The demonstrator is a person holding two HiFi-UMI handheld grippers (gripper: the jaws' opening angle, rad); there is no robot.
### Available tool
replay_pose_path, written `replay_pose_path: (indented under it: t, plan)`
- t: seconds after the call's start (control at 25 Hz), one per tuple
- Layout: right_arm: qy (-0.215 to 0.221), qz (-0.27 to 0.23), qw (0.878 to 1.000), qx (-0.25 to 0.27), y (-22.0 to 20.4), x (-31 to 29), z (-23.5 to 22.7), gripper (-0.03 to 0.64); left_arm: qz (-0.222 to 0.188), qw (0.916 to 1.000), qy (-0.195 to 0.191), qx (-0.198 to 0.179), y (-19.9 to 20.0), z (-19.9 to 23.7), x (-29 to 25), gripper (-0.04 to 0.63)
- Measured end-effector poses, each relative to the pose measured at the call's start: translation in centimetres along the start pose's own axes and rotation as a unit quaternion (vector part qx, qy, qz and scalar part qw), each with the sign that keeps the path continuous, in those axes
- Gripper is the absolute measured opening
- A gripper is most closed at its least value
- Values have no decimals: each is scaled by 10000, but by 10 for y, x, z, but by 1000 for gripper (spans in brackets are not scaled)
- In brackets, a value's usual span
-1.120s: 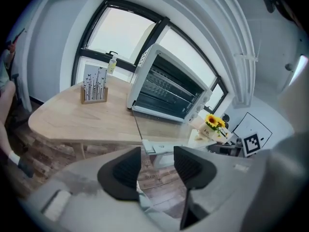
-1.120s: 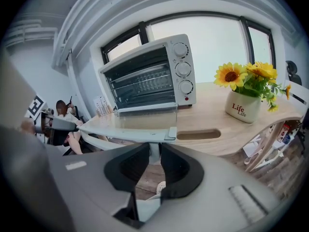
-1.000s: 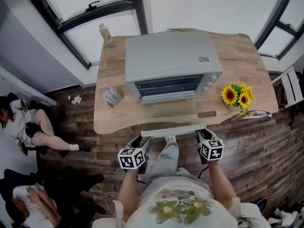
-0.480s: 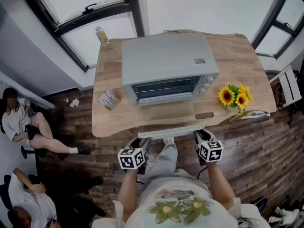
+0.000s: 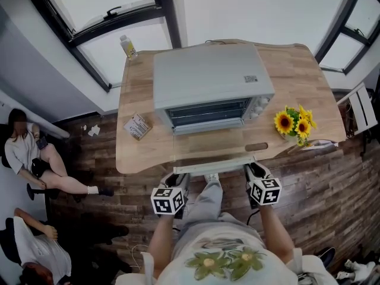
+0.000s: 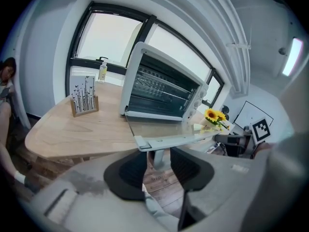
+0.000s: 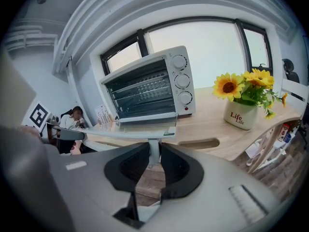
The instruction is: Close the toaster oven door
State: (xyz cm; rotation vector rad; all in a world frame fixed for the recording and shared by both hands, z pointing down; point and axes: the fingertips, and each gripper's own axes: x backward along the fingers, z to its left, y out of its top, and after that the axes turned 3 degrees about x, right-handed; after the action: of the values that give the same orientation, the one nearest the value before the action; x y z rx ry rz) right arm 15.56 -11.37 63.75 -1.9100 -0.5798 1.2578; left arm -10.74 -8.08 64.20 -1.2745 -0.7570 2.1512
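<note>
Ideally the left gripper (image 6: 158, 151), jaws just narrowing loosely around its handle post (image 6: 159, 161), pinches firmly like the right gripper (image 7: 154, 151), then both lift evenly.

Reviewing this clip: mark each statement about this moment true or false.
The door is shut. False: it lies open, flat.
Sunflowers stand on the table, right of the oven in the head view. True.
The right gripper is shut on the handle. True.
The left gripper clamps the handle. False: its jaws have just been closing, but gaps show beside the post.
A bottle lies on the door. False: it stands at the table's corner.
</note>
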Motion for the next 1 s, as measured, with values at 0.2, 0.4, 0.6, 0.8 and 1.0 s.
replay_pose_path:
  t: [0.2,0.4,0.6,0.8,1.0]
  plan:
    - [-11,-77,10000,-22,6,2,1,77,-79,10000,22,-47,7,-1,-1,146]
    - [-12,-137,9999,-34,10,4,2,77,-97,9998,99,-116,11,1,1,117]
    - [-24,-191,9998,-42,14,6,3,77,-73,9997,114,-215,15,0,2,114]
    - [-17,-217,9997,-64,20,7,3,77,-93,9995,124,-259,20,-2,4,110]
    - [-15,-248,9997,-84,26,9,4,77,-136,9994,135,-277,26,-3,5,110]
